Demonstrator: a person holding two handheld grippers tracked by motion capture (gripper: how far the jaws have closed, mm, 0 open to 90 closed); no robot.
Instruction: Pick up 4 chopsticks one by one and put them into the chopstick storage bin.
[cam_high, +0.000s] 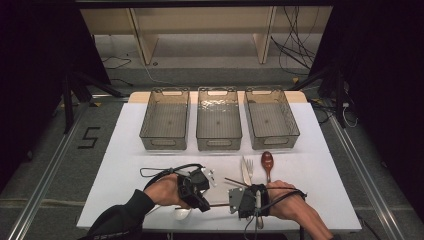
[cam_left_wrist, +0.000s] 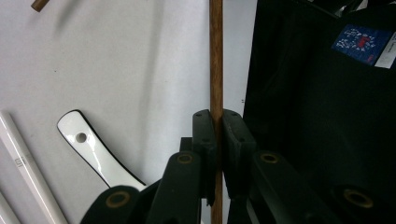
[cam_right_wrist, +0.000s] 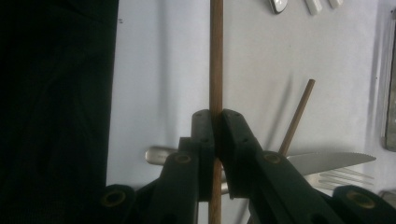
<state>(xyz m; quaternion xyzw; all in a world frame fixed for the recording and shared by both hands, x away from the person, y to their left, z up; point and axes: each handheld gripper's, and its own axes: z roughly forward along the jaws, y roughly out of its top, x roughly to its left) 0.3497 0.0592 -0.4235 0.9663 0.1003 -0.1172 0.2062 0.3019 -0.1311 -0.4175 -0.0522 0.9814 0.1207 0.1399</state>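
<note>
1. Brown wood is what we have in hand: in the high view a thin wooden chopstick spans the gap between the left gripper and the right gripper, near the front edge of the white table. We take that chopstick as our landmark. Beyond it stand 3 clear bins in a row; just past it to the right lie a second chopstick, a knife, a fork and a brown spoon. A white spoon sits on the near side, under the left hand.

2. In the left gripper view the jaws are clamped narrow on the chopstick, which runs straight up between them. The white spoon handle lies left of it, and white sticks farther left.

3. In the right gripper view the jaws likewise pinch the chopstick. The second chopstick leans to its right, with the knife blade and fork tines below that.

4. With both tongs gripping 1 stick, we judge this a handover. To do it well, we should loosen only 1 gripper, keep the other firm, and hold the stick level so it neither twists nor slips.
</note>
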